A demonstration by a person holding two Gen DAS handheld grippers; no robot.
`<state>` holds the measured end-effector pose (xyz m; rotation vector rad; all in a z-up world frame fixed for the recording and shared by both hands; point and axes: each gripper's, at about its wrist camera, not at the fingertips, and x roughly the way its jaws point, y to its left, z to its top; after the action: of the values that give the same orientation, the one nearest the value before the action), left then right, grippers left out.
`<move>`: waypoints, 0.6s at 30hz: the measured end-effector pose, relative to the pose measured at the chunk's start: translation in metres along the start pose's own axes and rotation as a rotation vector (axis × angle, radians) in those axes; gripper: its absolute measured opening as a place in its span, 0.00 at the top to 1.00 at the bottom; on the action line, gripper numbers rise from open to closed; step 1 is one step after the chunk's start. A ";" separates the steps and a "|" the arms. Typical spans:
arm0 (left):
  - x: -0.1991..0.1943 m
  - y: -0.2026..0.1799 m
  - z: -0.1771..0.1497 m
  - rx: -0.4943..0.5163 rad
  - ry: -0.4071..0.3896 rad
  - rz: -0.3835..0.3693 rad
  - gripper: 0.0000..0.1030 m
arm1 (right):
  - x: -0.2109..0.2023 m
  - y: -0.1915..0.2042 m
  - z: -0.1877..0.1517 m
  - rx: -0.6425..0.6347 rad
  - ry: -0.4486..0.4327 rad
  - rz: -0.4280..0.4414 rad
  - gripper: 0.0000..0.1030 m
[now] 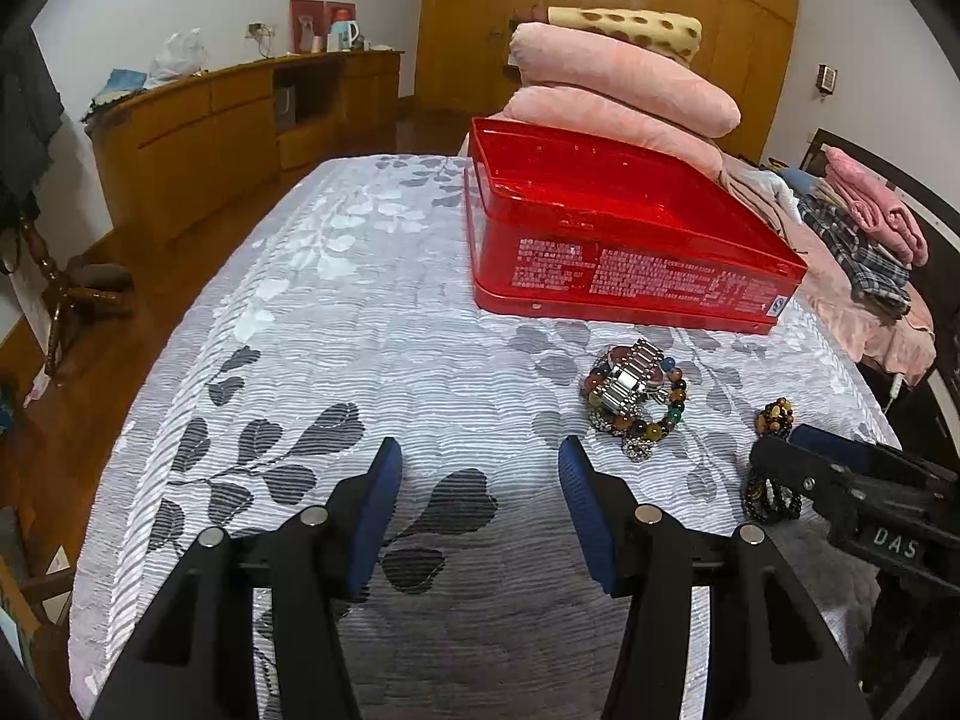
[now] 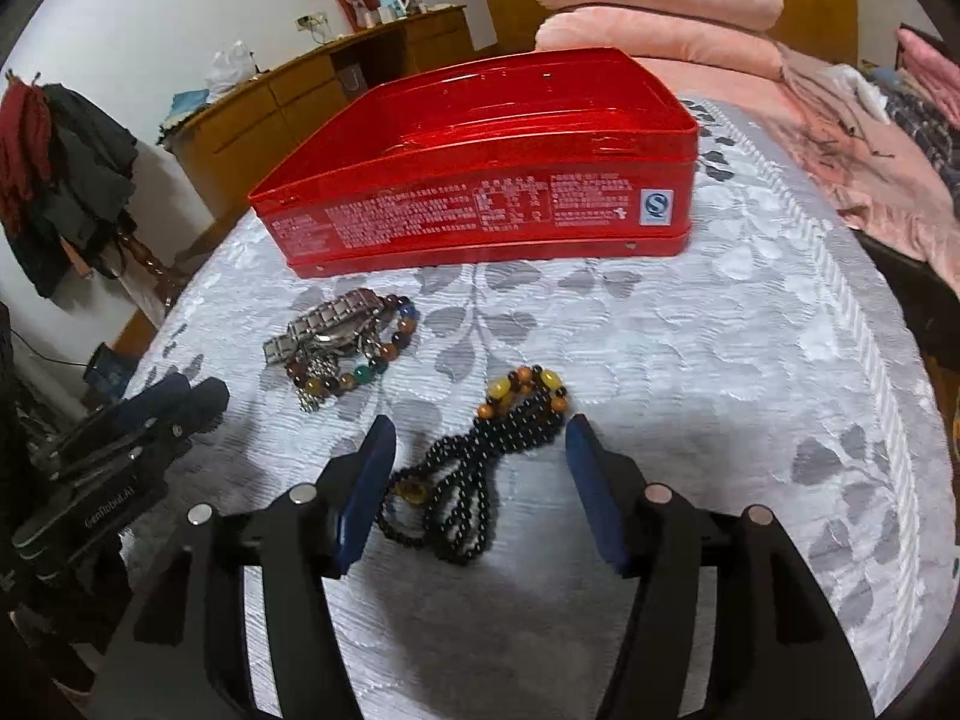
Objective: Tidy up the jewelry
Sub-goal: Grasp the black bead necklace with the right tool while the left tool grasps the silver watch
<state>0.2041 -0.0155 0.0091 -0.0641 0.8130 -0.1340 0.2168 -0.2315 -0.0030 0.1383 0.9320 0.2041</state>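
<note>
Grey-and-white leaf-patterned bedspread [image 1: 336,324] covers the bed where everything lies. Largest on it is a red box [image 1: 624,240], open at the top; as far as its inside shows, it looks empty, though the near wall hides part of the floor. That suggests the sorting has barely begun.

In front of the red box, on its near side, sits a small heap of jewelry: a silver metal-link band [image 1: 630,375] tangled with a multicoloured bead bracelet [image 1: 666,414]. Farther from the red box than that heap, and off to the heap's right, lies a strand of black beads [image 2: 480,474] with amber and yellow beads at the end nearest the box.

The right claw [image 2: 480,441] is spread wide with the black beads lying between its blue pads, not yet pinched. The left claw [image 1: 480,462] is also spread, holding nothing, over bare bedspread just left of the heap.

By my judgement every piece is left to move into the red box, with the black beads likely first.
</note>
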 end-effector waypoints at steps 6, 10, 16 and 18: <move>0.001 -0.003 -0.001 0.003 0.005 -0.018 0.48 | 0.003 0.008 -0.005 0.001 0.007 -0.021 0.56; 0.001 -0.005 0.001 0.004 0.003 -0.038 0.48 | 0.007 0.009 -0.002 0.004 0.006 -0.031 0.54; 0.006 -0.015 0.010 0.031 0.002 -0.083 0.48 | 0.011 0.010 0.000 -0.032 -0.010 -0.065 0.78; 0.009 -0.019 0.013 0.035 0.003 -0.110 0.48 | 0.009 0.007 0.000 -0.034 -0.007 -0.051 0.80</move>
<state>0.2179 -0.0354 0.0139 -0.0756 0.8104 -0.2522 0.2217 -0.2227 -0.0089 0.0840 0.9235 0.1719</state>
